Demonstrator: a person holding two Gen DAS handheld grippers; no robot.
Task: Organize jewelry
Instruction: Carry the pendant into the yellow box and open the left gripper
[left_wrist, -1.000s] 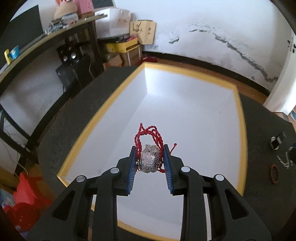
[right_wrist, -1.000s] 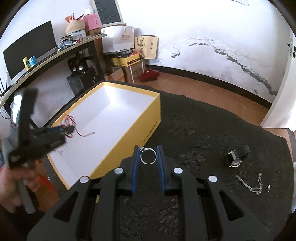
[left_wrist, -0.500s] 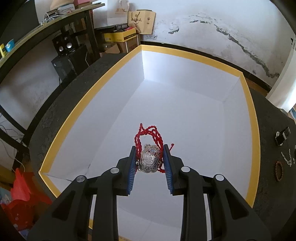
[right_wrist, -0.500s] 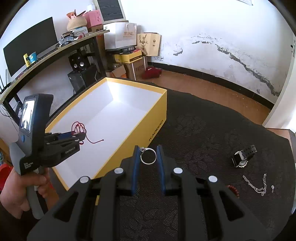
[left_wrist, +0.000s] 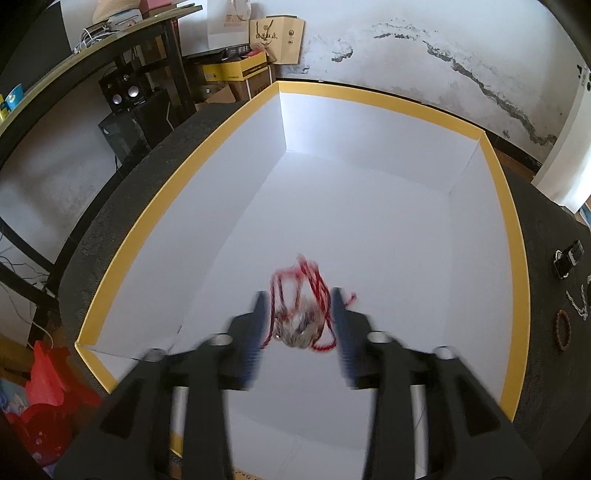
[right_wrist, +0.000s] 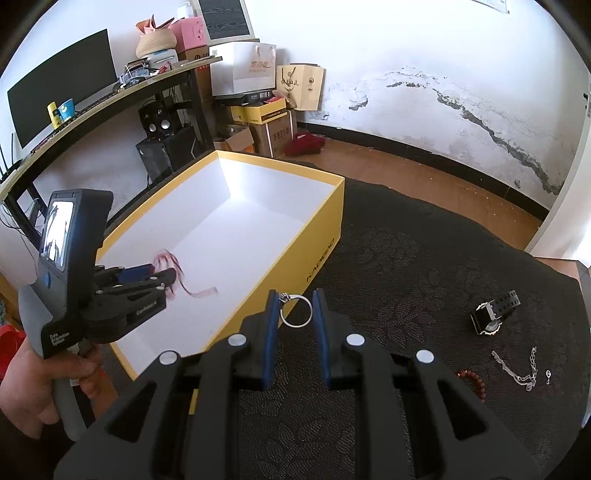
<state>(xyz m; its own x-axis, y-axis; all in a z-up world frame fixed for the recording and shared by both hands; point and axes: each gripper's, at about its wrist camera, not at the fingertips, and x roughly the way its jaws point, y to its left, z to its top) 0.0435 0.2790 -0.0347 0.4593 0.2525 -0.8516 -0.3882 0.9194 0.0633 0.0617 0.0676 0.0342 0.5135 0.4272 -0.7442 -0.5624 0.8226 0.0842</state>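
Note:
In the left wrist view a silver pendant on a red cord hangs blurred between the fingers of my left gripper, low inside the yellow box with a white lining. The jaws are opening, with a gap on each side of the pendant. The right wrist view shows that same left gripper over the box's near end, the red cord trailing below it. My right gripper is shut on a silver ring above the dark mat, next to the box's long side.
A black watch, a silver chain and a brown bead bracelet lie on the dark patterned mat to the right. A hand holds the left gripper's handle. Shelves, speakers and cartons stand behind the box.
The left jaws have spread away from the pendant, which now shows blurred and loose between them, lower in the box. The right gripper still holds the ring in the same place.

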